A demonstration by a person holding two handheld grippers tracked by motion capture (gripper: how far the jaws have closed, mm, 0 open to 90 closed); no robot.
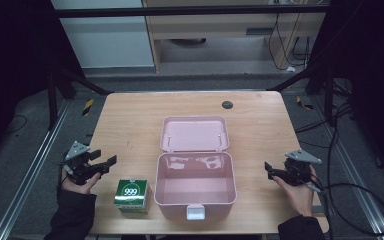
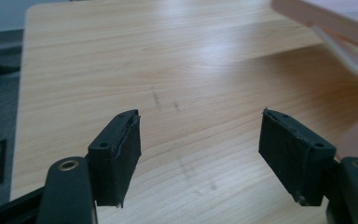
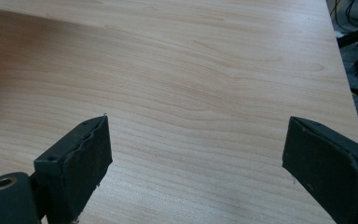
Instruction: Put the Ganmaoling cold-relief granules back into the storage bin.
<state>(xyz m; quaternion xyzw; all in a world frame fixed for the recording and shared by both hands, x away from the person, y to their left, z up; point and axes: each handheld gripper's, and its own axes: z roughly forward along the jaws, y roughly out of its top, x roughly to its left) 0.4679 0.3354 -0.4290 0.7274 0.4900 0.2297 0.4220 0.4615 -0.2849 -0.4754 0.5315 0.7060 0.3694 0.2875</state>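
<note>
Jaws apart over bare table [image 2: 168, 70]

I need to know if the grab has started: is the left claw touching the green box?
Apart: the high view shows bare table between the left claw and the green box.

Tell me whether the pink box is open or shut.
Open: the pink box has its lid swung back flat, and its inside is bare.
</note>
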